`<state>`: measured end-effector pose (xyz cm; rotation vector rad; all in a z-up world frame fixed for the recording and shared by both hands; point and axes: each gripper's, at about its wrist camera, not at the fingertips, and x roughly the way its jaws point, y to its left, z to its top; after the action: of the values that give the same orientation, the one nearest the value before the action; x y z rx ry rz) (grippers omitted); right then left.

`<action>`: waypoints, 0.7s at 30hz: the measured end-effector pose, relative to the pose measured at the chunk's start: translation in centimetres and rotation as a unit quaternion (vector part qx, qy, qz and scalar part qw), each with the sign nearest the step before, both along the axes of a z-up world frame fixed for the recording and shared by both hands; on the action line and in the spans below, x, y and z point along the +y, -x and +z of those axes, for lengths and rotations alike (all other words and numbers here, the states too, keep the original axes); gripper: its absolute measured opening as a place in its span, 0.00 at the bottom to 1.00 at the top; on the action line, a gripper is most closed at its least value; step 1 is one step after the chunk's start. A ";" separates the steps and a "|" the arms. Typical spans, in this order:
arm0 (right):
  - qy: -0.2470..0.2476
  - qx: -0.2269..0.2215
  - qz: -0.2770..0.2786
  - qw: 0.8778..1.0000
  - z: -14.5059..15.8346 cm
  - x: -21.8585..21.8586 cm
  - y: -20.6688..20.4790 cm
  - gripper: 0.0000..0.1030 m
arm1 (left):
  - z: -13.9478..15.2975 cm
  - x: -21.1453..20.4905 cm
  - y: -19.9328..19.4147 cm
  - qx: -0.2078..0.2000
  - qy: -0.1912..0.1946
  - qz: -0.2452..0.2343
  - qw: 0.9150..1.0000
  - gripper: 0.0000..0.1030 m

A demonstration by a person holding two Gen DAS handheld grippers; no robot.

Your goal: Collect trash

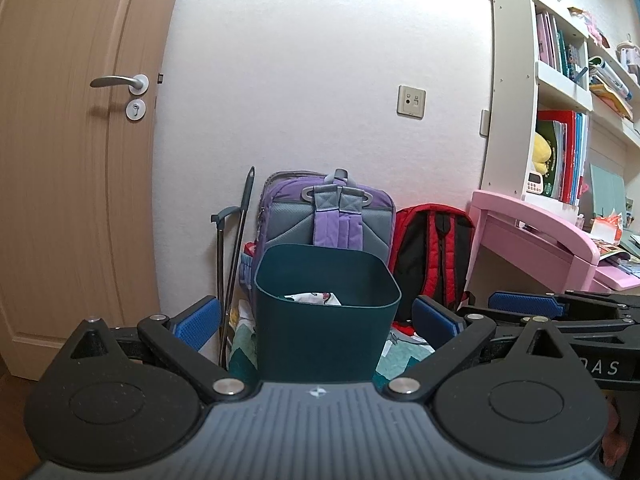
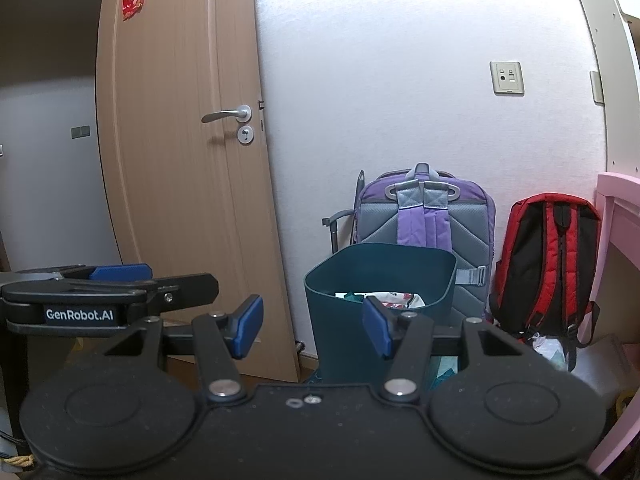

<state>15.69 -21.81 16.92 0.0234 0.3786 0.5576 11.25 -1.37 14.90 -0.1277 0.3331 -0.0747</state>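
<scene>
A dark teal trash bin stands on the floor by the wall, with crumpled white and coloured paper inside. My left gripper is open and empty, level with the bin and just short of it. In the right wrist view the bin is ahead and a little right, with paper showing inside. My right gripper is open and empty, left of the bin's centre. Each gripper shows in the other's view, the right one at the right edge, the left one at the left.
A purple backpack and a red backpack lean on the wall behind the bin. A pink desk and white bookshelf stand to the right. A wooden door is at left. Folded poles lean beside the purple backpack.
</scene>
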 end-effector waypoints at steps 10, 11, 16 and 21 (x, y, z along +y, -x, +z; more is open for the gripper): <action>0.000 -0.001 0.000 1.000 0.0 0.0 -0.2 0.53 | -0.2 0.0 0.0 -0.001 -0.001 0.004 1.000 1.00; -0.001 -0.001 0.000 1.000 0.0 -0.1 -0.3 0.53 | -0.2 0.0 0.1 -0.004 -0.003 0.003 1.000 1.00; -0.020 0.003 -0.001 1.000 0.1 -0.8 -0.4 0.53 | -0.1 -0.5 0.5 -0.015 -0.014 -0.003 1.000 1.00; -0.016 -0.002 -0.005 1.000 0.2 -0.9 -0.3 0.53 | 0.0 -0.9 1.0 -0.025 -0.023 -0.013 0.999 1.00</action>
<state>15.95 -22.75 17.09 0.0540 0.3652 0.5546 10.26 -2.31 14.90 -0.0753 0.2864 -0.0950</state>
